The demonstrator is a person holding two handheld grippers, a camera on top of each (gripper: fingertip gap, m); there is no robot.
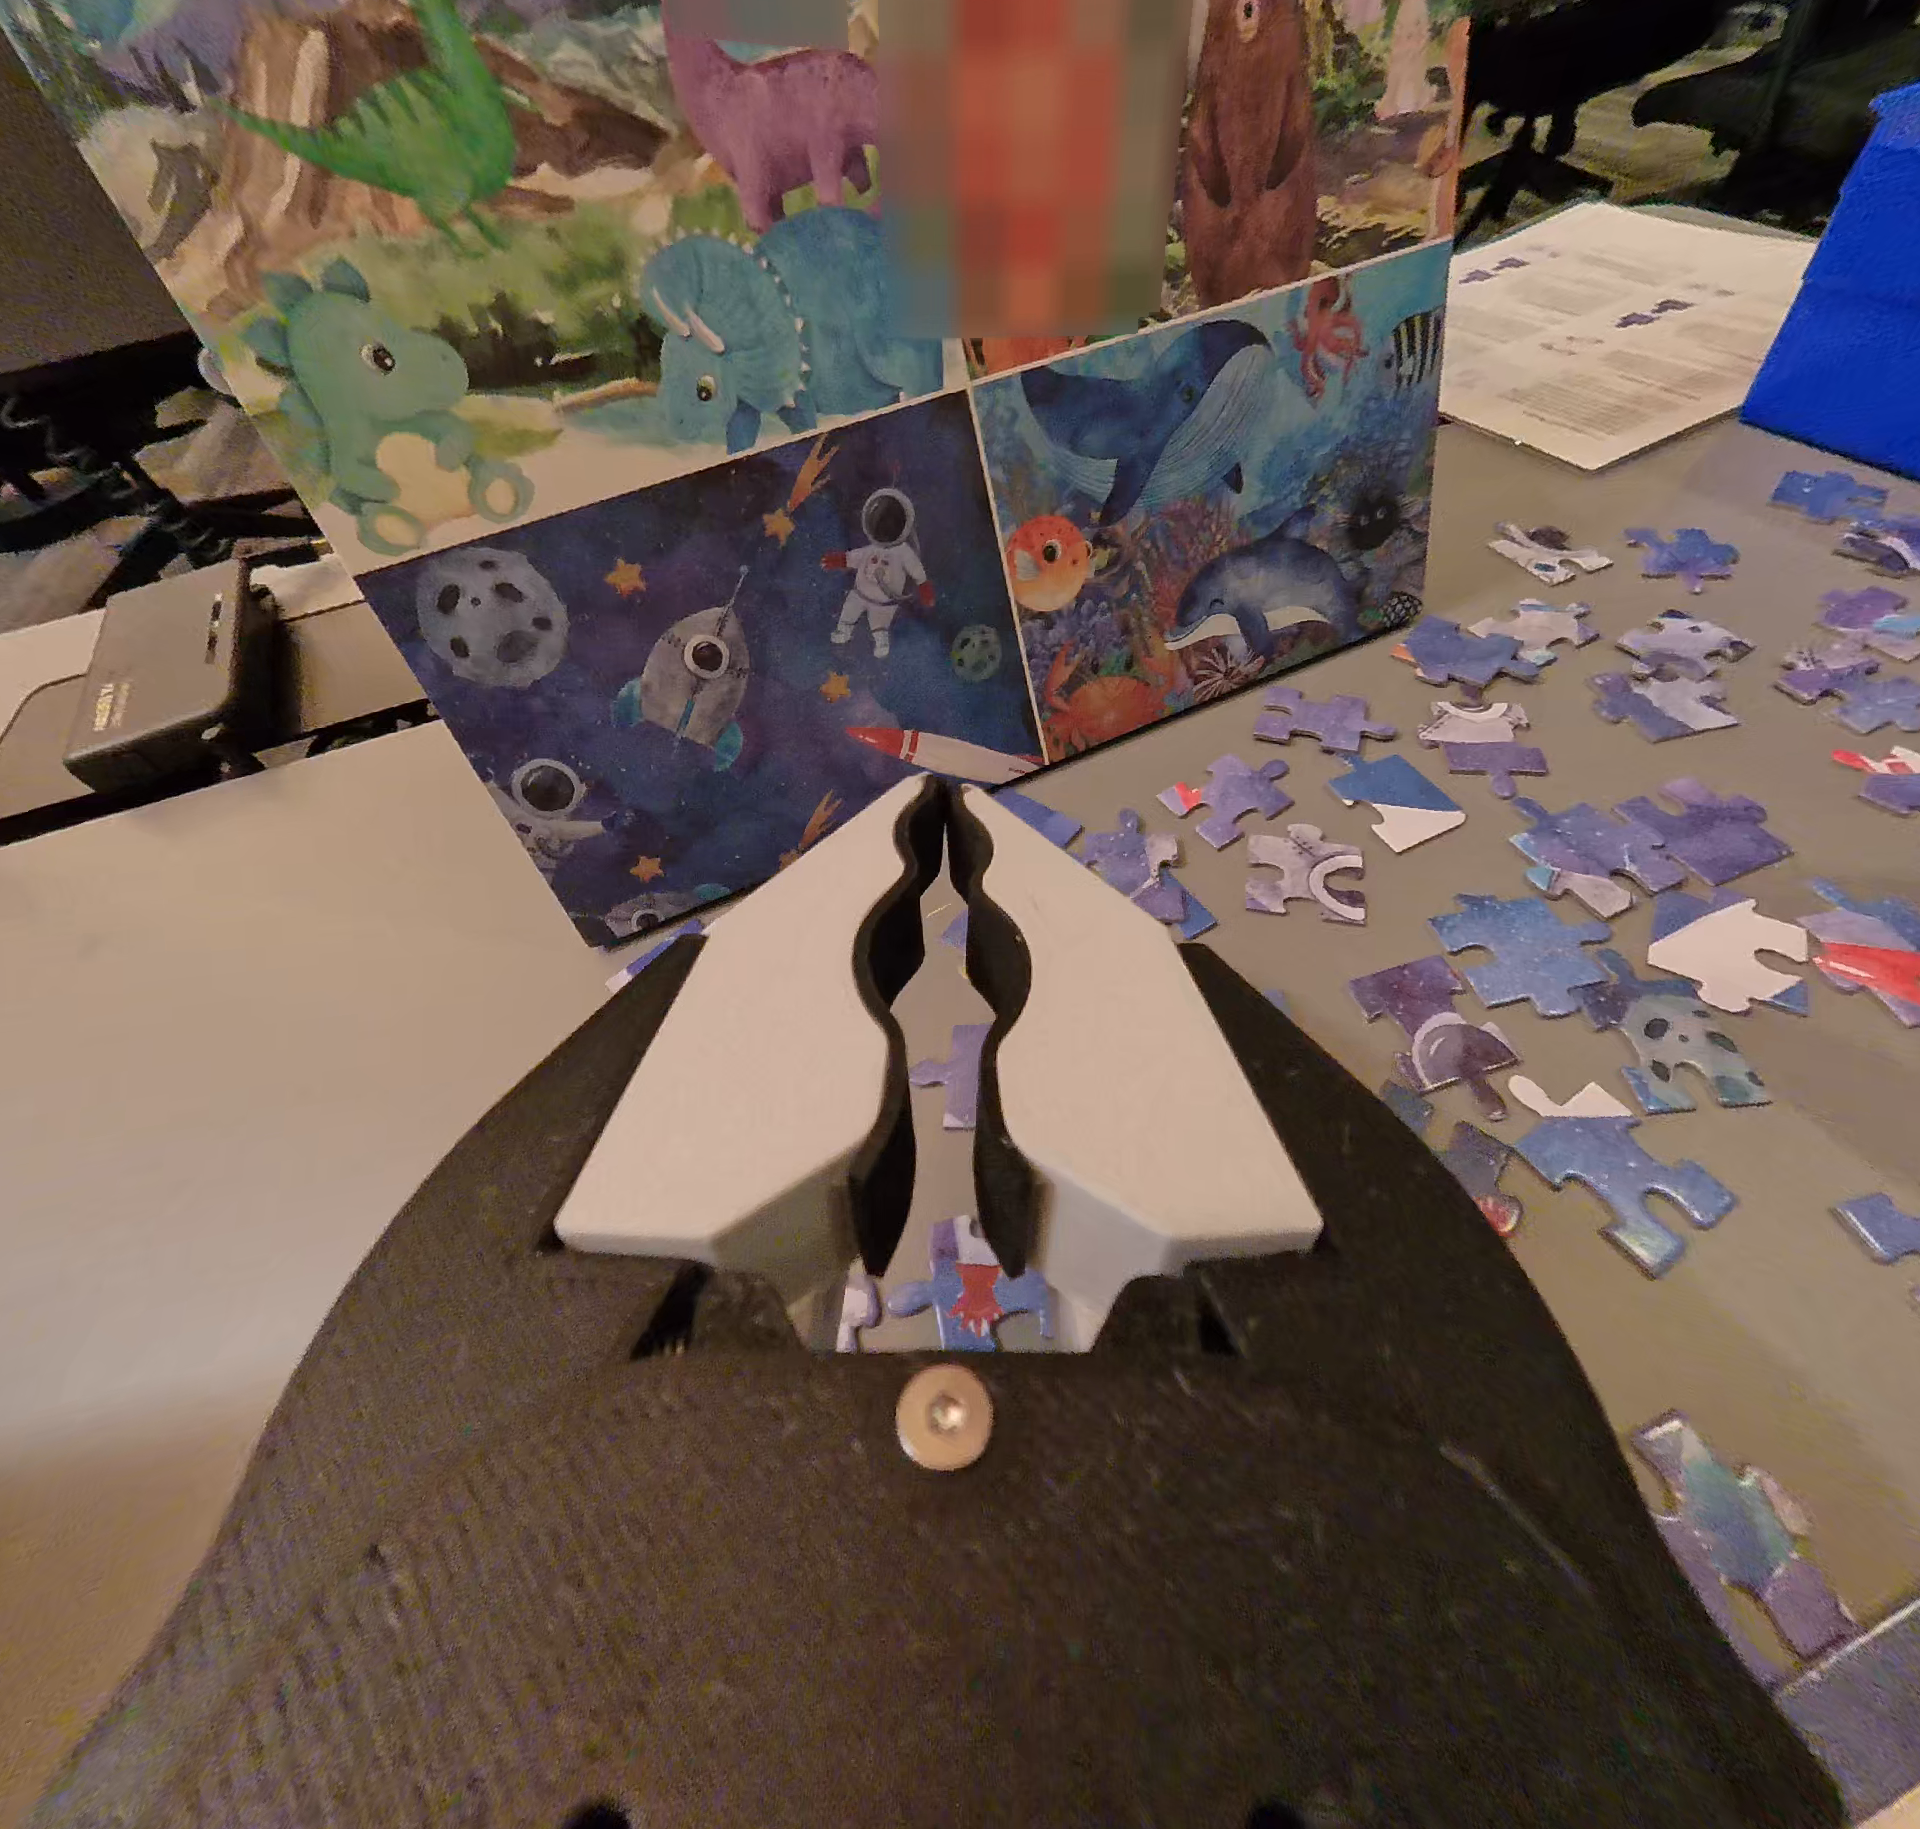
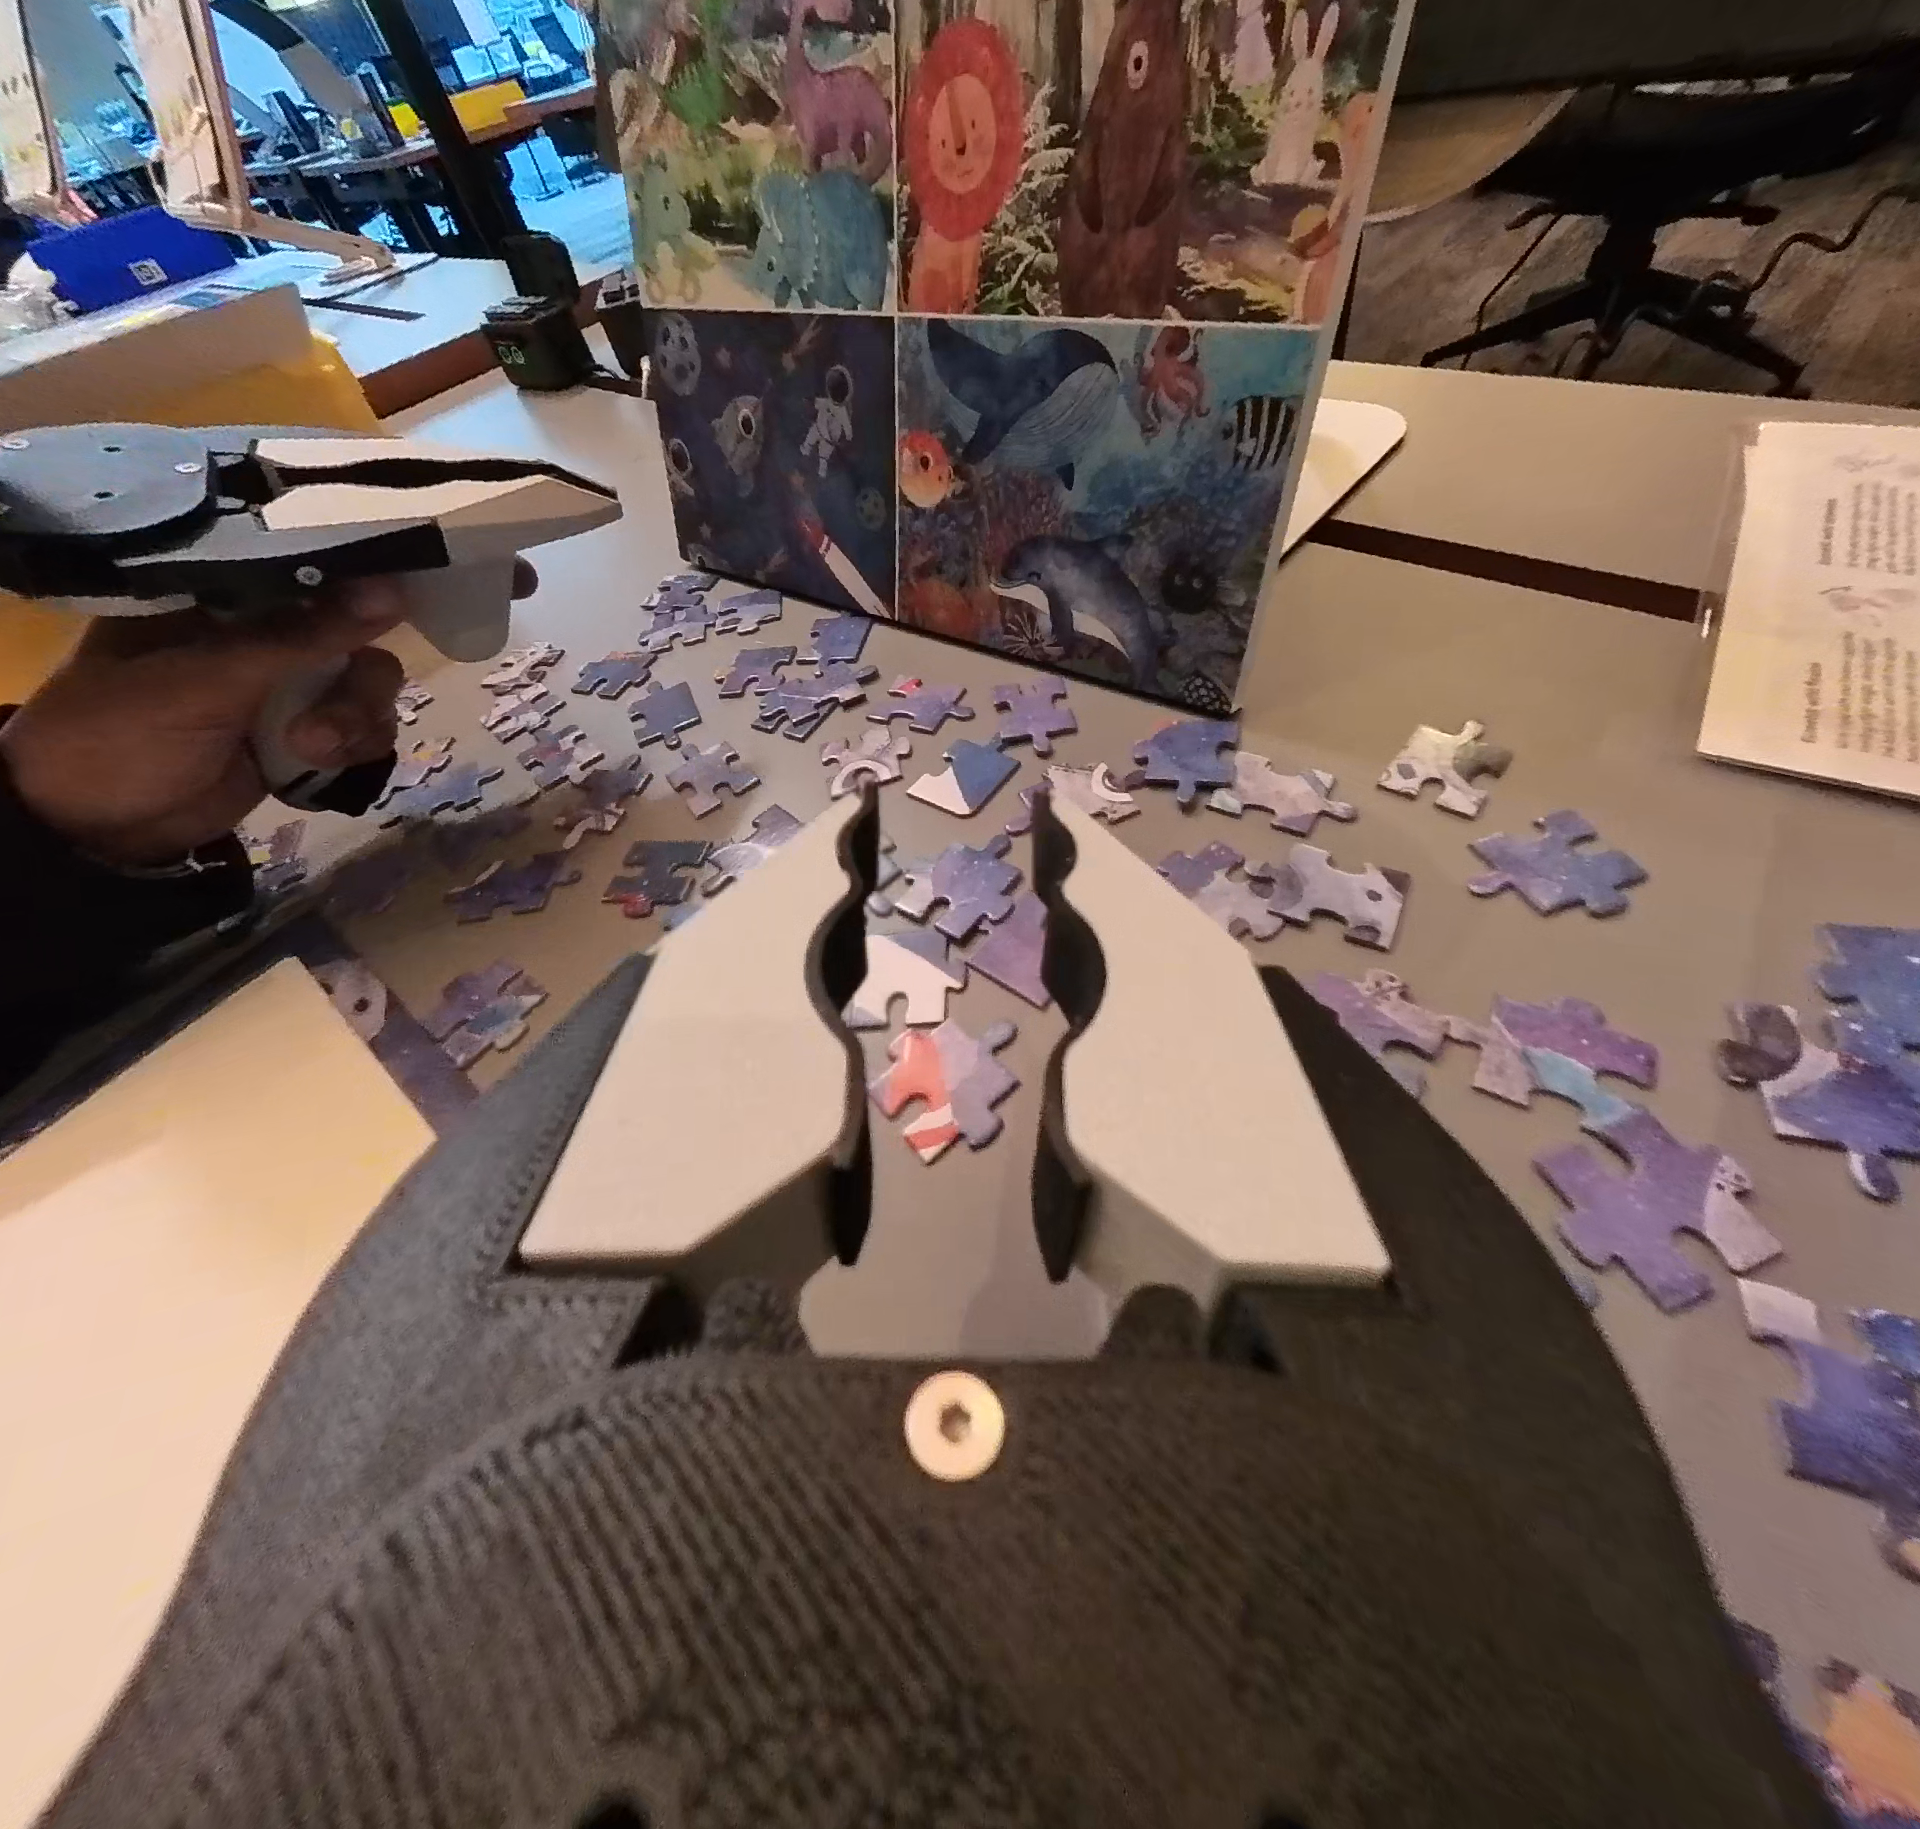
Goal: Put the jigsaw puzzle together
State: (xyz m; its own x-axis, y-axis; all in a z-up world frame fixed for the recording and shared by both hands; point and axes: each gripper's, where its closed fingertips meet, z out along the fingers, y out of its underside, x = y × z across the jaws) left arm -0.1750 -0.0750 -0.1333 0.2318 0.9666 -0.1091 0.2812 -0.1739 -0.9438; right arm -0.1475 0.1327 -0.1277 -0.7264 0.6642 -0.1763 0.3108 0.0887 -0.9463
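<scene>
A: Start nearest. What is the right gripper (image 2: pixel 954 808) doing?

B: Its fingers are apart and hold nothing. Through the gap, at frame centre, lies a red-and-white piece (image 2: pixel 940 1083) flat on the table (image 2: pixel 1621 657), with a white-and-blue piece (image 2: pixel 904 979) just above it.

A: And the left gripper (image 1: pixel 945 792)?

B: Its tips are together, pinching nothing I can see. It hangs above the table; a piece with a red mark (image 1: pixel 971 1296) shows through the slot at its base, lying below it, not held.

A: Any pieces joined?

B: Hard to tell. At the right edge of the right view, larger patches (image 2: pixel 1860 1083) may be several pieces locked together, but the blur leaves that unsure. Most pieces (image 2: pixel 727 699) lie loose and scattered, filling mid frame in both views.

A: Farther back?

B: The box (image 2: pixel 1039 325) stands upright at upper centre, its space picture at lower left, facing the grippers. A printed sheet (image 2: pixel 1818 616) lies at the right.

A: So, progress?

B: Early, I judge: nearly all the assembly is left.
</scene>
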